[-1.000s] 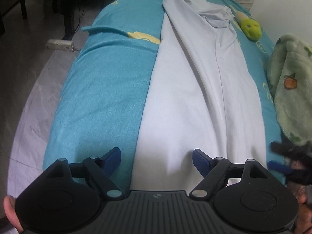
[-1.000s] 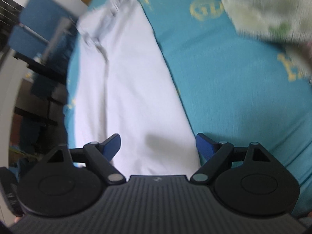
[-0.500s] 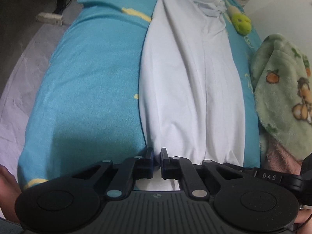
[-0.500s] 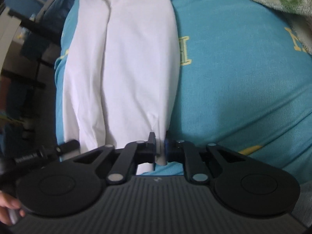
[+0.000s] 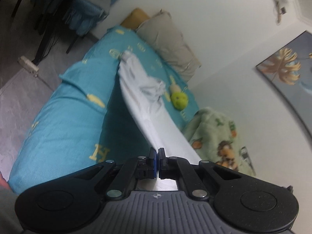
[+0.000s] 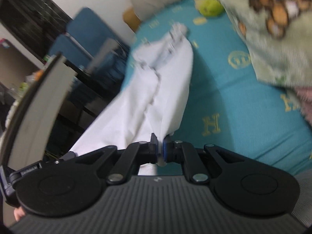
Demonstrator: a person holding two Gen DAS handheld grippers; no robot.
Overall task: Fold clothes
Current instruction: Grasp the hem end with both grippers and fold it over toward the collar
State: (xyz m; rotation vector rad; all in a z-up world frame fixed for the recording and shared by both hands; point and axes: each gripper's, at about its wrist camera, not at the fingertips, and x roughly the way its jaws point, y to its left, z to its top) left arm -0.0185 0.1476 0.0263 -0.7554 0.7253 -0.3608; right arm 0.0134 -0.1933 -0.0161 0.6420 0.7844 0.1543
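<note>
While both tools are pinching the near end of the white trousers [image 5: 154,115], the fold is only starting. The left tool [image 5: 157,162] and the right tool [image 6: 160,150] are squeezing shut on the cloth, which is hanging ahead of them, its far end lying on the blue bed [image 5: 64,128]. All the folding is waiting.

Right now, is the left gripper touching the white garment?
Touching. The left wrist view shows the left gripper shut on the near edge of the white garment, with cloth pinched between its pads.
</note>
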